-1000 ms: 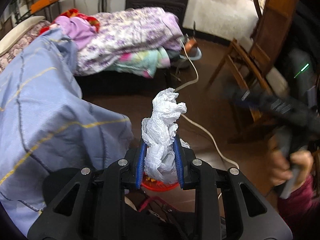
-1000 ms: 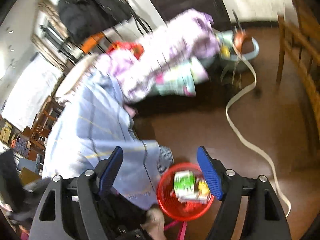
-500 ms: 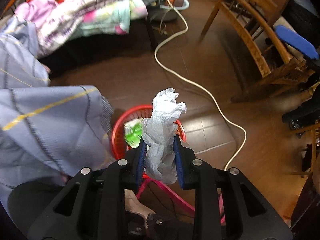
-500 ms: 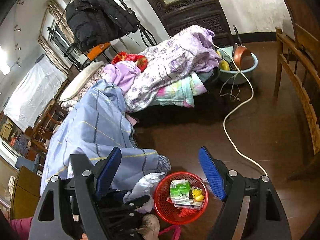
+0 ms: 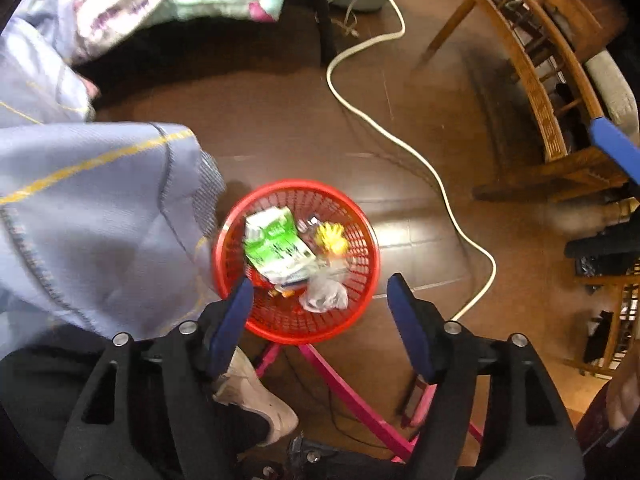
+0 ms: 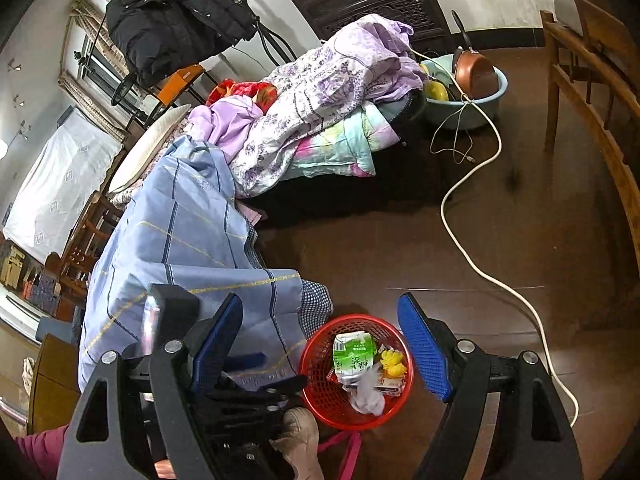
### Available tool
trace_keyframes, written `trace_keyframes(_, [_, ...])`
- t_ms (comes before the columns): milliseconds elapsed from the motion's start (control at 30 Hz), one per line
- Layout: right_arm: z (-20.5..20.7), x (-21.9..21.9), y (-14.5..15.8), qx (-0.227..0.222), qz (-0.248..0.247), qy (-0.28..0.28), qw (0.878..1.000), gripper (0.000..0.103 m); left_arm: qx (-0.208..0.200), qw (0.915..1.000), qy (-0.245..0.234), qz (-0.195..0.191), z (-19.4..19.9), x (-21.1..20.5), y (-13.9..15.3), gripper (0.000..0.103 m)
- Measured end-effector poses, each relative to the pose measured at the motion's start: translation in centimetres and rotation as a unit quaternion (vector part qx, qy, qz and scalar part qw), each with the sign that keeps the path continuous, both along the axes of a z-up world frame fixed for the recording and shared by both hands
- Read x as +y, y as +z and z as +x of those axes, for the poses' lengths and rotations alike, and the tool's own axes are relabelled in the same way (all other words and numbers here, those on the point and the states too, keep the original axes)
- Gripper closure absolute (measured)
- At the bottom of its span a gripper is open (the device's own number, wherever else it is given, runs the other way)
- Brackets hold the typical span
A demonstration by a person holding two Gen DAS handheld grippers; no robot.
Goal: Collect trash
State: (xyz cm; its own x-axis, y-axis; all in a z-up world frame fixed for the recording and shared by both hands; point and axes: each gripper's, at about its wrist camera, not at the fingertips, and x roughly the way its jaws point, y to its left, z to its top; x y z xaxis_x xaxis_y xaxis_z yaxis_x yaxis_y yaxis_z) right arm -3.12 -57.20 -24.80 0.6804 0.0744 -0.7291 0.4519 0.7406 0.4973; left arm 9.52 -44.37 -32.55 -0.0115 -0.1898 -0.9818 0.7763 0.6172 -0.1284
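Observation:
A red mesh basket stands on the brown floor. It holds a green and white carton, a yellow wrapper and a crumpled white plastic wad. My left gripper points almost straight down over the basket's near edge. Its jaws are opening and nothing is between them; the wad lies loose below. In the right wrist view the same basket and wad sit low in the picture. My right gripper is open and holds nothing, above and short of the basket.
A blue checked blanket hangs right beside the basket's left side. A white cable snakes across the floor to the right. A wooden chair stands at the far right. Pink stand legs and a shoe lie under my left gripper.
My left gripper tipped down over the red basket and opened. The white plastic wad left its jaws and now lies in the basket. The right gripper barely moved.

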Motion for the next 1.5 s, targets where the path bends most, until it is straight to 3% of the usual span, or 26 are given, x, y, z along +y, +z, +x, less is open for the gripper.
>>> trace_keyframes(233, [-0.2,1.6,2.4,0.016,-0.026,0.027,0.999,0.024,-0.127,0.9915,0.013,-0.029,-2.0,2.8,6.7,0.024])
trace_keyframes(333, [-0.3,2.8,4.1,0.024,-0.052,0.04,0.998,0.024,-0.159,0.9857,0.032,-0.047,-2.6,4.2,9.0,0.019])
trace_keyframes(567, [-0.9,6.4,9.0,0.038,-0.129,0.073,0.988,0.023,-0.238,0.9653,0.058,-0.089,-4.9,8.2,14.3,0.015])
trace_keyframes(833, [-2.7,9.5,16.1,0.012,-0.175,0.081,0.981,0.019,-0.291,0.9431,0.075,-0.142,-7.2,11.8,19.2,0.012])
trace_keyframes(967, [-3.7,10.8,17.9,0.026,-0.196,0.08,0.977,0.018,-0.3,0.9366,0.078,-0.163,-8.3,13.2,20.5,0.01])
trace_keyframes(1133, [-5.7,11.5,17.9,0.039,-0.214,0.066,0.974,0.015,-0.305,0.934,0.077,-0.169,-9.2,14.1,21.0,0.008])
trace_keyframes(1300, [-5.6,10.8,15.1,0.057,-0.206,0.059,0.975,0.015,-0.306,0.9373,0.068,-0.152,-9.4,13.4,20.0,0.008])
trace_keyframes(1500, [-4.7,9.6,9.8,0.092,-0.192,0.045,0.976,0.015,-0.272,0.9534,0.058,-0.116,-8.1,11.5,16.3,0.008])
